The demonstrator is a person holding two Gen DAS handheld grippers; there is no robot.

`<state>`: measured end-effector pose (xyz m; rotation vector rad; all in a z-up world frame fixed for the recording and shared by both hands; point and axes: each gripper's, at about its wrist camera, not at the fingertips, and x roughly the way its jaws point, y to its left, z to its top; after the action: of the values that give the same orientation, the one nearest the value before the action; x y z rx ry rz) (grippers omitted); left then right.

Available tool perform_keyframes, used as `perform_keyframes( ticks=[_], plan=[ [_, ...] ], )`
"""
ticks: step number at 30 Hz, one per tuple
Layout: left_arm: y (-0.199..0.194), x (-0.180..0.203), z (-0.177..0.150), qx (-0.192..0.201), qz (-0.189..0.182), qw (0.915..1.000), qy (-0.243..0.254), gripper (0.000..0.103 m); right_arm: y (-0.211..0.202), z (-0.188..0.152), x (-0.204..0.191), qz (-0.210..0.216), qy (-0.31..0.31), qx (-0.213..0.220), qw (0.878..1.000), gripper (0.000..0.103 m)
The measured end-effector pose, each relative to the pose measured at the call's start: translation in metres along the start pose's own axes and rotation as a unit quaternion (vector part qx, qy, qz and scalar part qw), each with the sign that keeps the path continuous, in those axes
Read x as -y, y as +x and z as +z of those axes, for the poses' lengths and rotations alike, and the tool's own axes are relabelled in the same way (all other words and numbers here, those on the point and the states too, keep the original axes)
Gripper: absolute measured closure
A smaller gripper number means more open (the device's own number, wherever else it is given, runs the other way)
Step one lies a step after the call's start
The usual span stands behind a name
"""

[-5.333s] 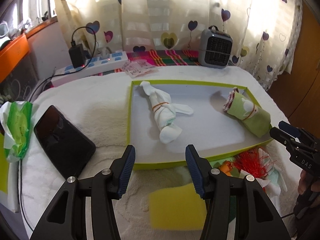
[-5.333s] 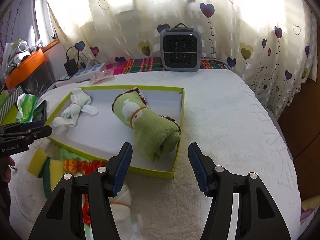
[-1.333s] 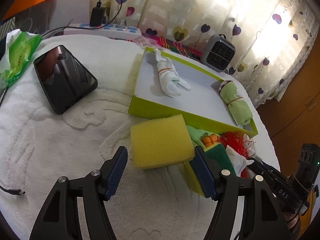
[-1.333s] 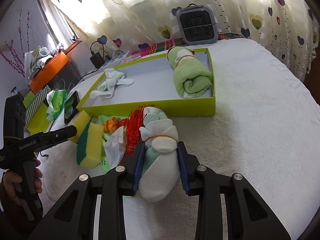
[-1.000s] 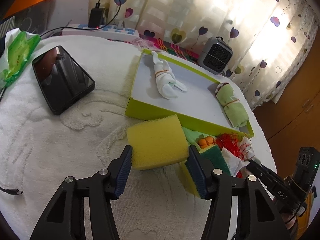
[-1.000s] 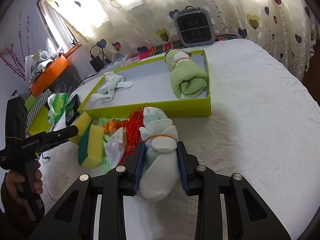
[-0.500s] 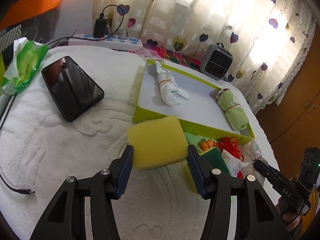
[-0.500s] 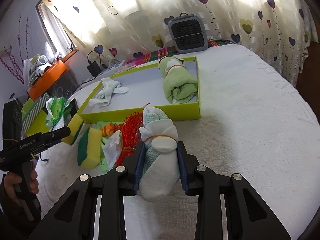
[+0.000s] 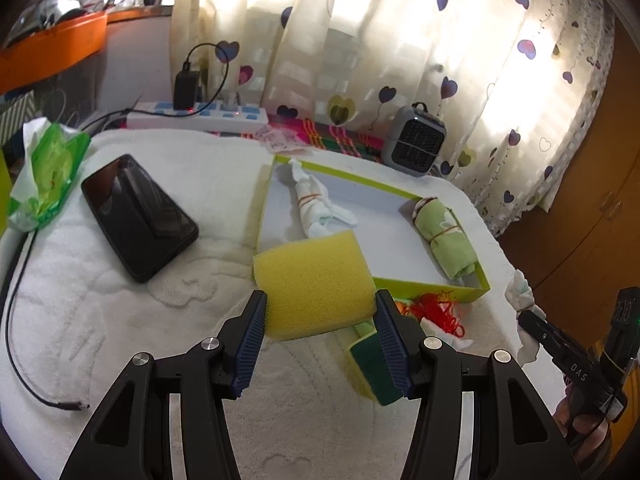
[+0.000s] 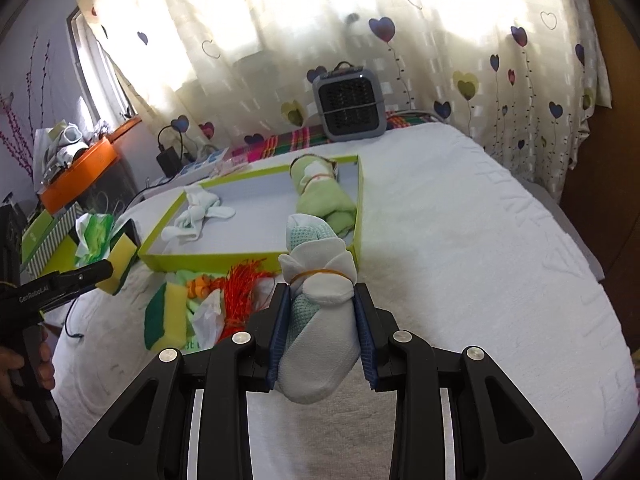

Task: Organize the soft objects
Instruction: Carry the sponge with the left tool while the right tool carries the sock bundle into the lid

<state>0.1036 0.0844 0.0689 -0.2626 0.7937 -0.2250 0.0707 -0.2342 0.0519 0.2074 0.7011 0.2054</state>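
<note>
Two bundles [image 9: 446, 238] in tray [image 9: 482, 286]

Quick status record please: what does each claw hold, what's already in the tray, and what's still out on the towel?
left claw: shut on yellow sponge
right claw: shut on white-and-mint sock bundle
green tray: holds white sock bundle and green rolled towel
outside tray: green-and-yellow sponge, orange-red tassel toy
also on towel: black phone

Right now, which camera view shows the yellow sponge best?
The left wrist view: the yellow sponge fills the centre, clamped by the left gripper. The right wrist view shows only its small yellow-and-green end, far left.
</note>
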Motion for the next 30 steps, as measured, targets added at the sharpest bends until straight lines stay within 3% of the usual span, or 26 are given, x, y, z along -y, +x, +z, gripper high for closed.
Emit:
perform_keyframes(
  ticks=[15, 30],
  plan=[
    [0.027, 0.034, 0.042, 0.001, -0.021, 0.9986, 0.049, 0.05, 0.014, 0.036, -0.021, 0.016, -0.027, 0.015, 0.999, 0.07],
    [0.09, 0.047, 0.081, -0.04, -0.036, 0.9964, 0.066, 0.05, 0.084, 0.053, -0.049, 0.039, -0.061, -0.043, 0.996, 0.07]
  ],
)
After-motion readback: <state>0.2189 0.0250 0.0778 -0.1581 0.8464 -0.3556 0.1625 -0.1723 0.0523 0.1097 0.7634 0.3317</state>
